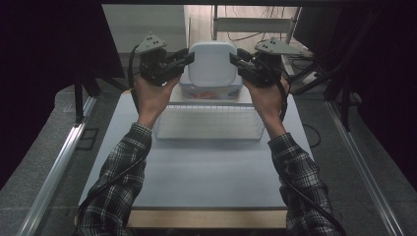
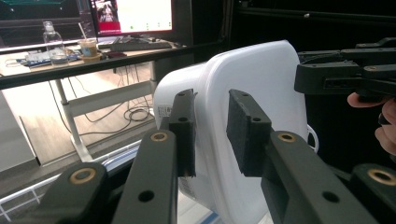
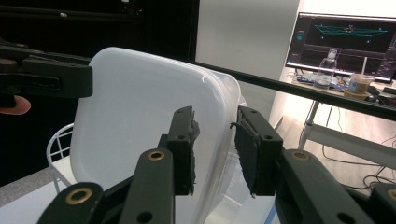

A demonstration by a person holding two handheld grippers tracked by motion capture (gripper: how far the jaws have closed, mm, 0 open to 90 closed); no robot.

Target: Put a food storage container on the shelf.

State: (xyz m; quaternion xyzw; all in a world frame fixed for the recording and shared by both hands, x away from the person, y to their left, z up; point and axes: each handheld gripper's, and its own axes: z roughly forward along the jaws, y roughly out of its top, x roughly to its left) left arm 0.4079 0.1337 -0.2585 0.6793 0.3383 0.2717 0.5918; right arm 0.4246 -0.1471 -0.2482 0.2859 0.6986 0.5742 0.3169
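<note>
so both hands are up at the far end of the table [image 1: 196, 177], one on each side of a white plastic lid [image 1: 212, 64] that's tipped up on edge over a clear storage box [image 1: 211, 91]. the box sits just past a white wire basket [image 1: 209, 123], and there's something reddish inside it, can't make out what.

left gripper [image 1: 183, 59] comes in from the lid's left edge. in the left gripper view the rim of the lid runs right between its two pads [image 2: 246, 133], but there's a visible gap on both sides, so the jaws are spread a bit and not actually pinching it. no earlier shot to compare.

right gripper [image 1: 237, 60] is the mirror image on the lid's right edge. in the right gripper view the lid edge sits between the pads [image 3: 187, 144], close to the left one, with daylight on the other side. i'd call that loose too, straddling rather than clamping.

background is a desk with a monitor [image 3: 345, 39], a water bottle [image 3: 325, 70] and an iced drink cup [image 3: 357, 85].
</note>
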